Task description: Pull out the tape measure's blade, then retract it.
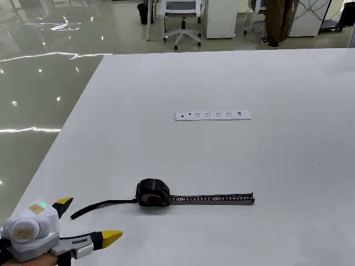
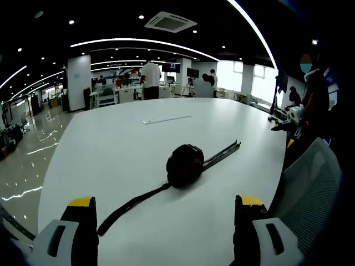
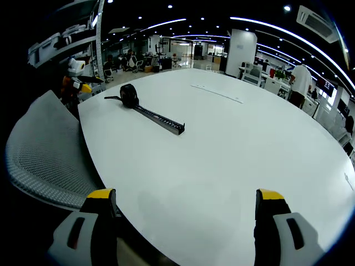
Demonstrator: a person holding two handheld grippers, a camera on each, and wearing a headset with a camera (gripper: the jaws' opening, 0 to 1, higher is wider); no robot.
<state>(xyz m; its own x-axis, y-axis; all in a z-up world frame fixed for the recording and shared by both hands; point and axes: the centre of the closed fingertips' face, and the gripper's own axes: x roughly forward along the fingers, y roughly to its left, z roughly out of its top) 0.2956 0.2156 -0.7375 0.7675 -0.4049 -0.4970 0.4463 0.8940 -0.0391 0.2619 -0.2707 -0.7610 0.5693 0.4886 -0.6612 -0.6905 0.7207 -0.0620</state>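
Observation:
A black tape measure (image 1: 152, 192) lies on the white table (image 1: 277, 83), its blade (image 1: 213, 198) pulled out to the right and its wrist strap (image 1: 100, 206) trailing left. My left gripper (image 1: 89, 223) hovers open at the table's near left corner, a short way from the strap. Its own view has the tape measure (image 2: 184, 163) ahead between the yellow-tipped fingers (image 2: 81, 203), blade (image 2: 223, 153) pointing away to the right. My right gripper (image 3: 186, 195) is open over the table edge, far from the tape measure (image 3: 129, 95) and the blade's end (image 3: 178, 129).
A white power strip (image 1: 213, 115) lies flat mid-table. A grey mesh chair back (image 3: 39, 160) stands at the table's near edge. Office chairs (image 1: 182, 16) and a standing person (image 1: 277, 22) are beyond the far edge. Glossy floor (image 1: 39, 83) lies to the left.

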